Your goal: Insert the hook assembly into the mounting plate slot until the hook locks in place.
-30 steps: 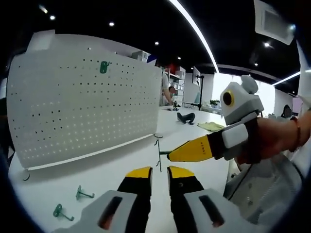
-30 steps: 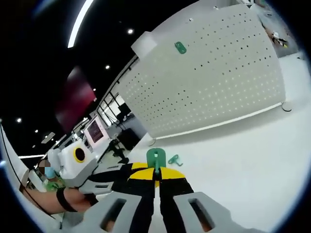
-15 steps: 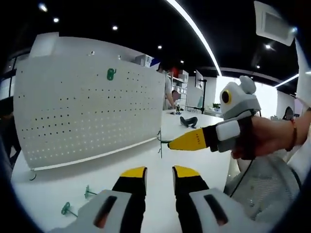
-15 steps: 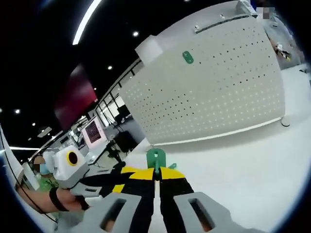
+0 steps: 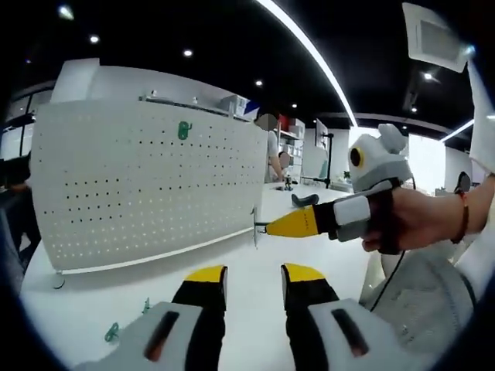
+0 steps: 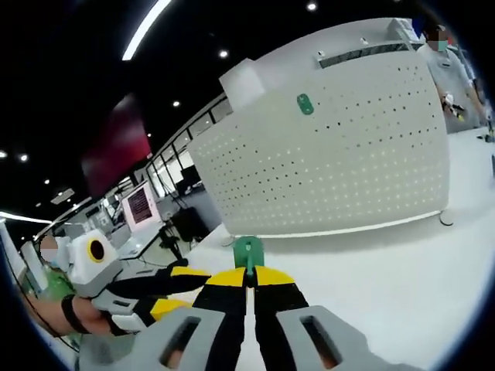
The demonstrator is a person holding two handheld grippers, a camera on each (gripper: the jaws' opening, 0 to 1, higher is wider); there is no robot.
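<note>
On the white counter (image 5: 247,267) stands a white perforated mounting plate (image 5: 155,193), upright on small feet. One green hook (image 5: 184,130) already sits in its upper row of holes; right gripper view shows the same plate (image 6: 332,154) and mounted hook (image 6: 305,103) from the other side.

Right gripper (image 6: 249,280): jaws closed together on the green hook assembly (image 6: 248,251), whose flat green base plate stands up just above the yellow tips. In the left gripper view this gripper (image 5: 267,228) enters from the right, held in a hand (image 5: 418,220), with the thin wire part of the hook assembly (image 5: 254,224) projecting from its yellow tip. The assembly is held in the air, apart from the plate, near the plate's right-hand edge as that view shows it.

Left gripper (image 5: 251,274): jaws parted with a clear gap, nothing between them, hovering over the counter. It also appears at lower left of the right gripper view (image 6: 174,282), held by a hand (image 6: 77,321).

Two spare green hooks (image 5: 116,331) lie on the counter in front of the plate, at lower left of the left gripper view, partly hidden by the gripper body.
</note>
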